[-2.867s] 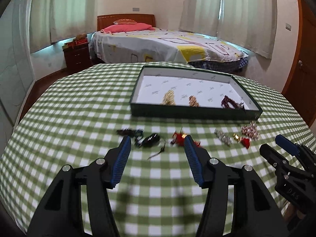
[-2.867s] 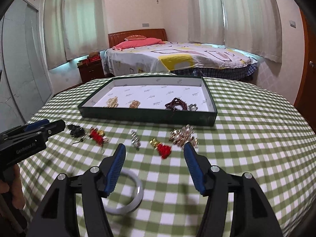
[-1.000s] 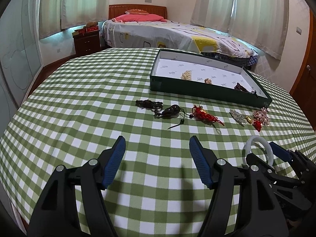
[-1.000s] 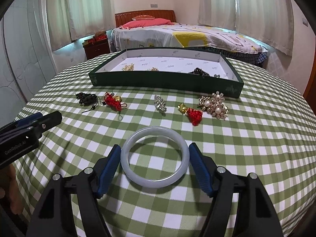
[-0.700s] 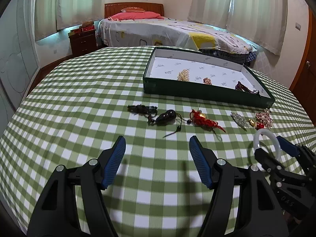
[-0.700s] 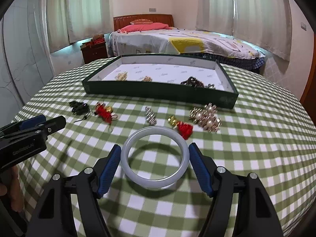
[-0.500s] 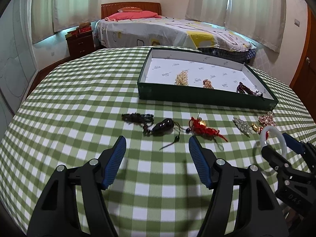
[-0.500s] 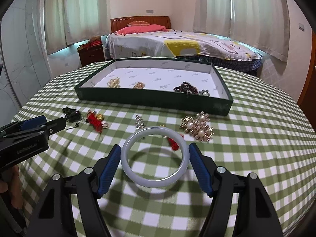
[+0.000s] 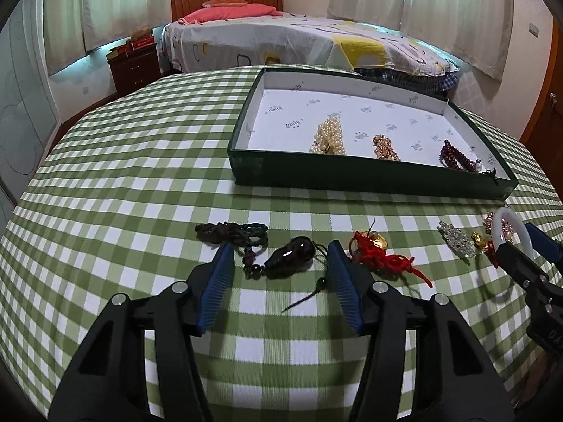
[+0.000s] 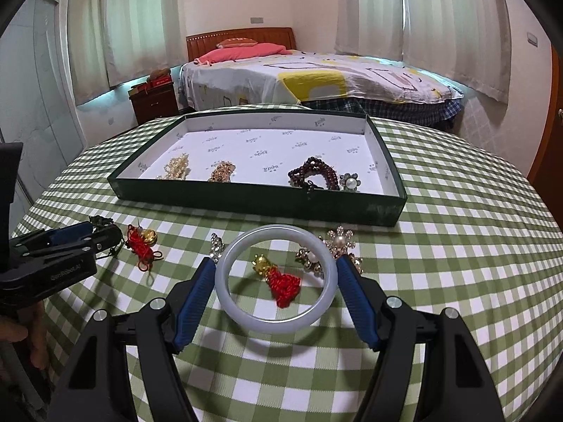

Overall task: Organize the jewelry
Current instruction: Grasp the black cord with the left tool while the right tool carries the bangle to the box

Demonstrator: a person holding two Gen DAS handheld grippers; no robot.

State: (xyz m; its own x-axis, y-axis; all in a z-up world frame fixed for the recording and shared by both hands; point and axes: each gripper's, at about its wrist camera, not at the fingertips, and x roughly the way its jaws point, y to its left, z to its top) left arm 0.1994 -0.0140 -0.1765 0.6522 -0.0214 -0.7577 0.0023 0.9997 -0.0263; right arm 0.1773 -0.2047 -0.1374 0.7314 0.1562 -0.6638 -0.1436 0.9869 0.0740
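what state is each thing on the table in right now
bangle: clamped in right gripper, off the cloth
left gripper: open, jaws just closing around dark pendant
pendant: lying on cloth
green box: open, holding jewelry
red tassel: loose on cloth

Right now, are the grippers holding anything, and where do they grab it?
The right gripper holds the pale bangle, pads pressing its outer rim on opposite sides. The left gripper holds nothing; its jaws have just been closing around the dark pendant.

A bed (image 10: 316, 77) stands beneath curtained windows (image 10: 450, 24).
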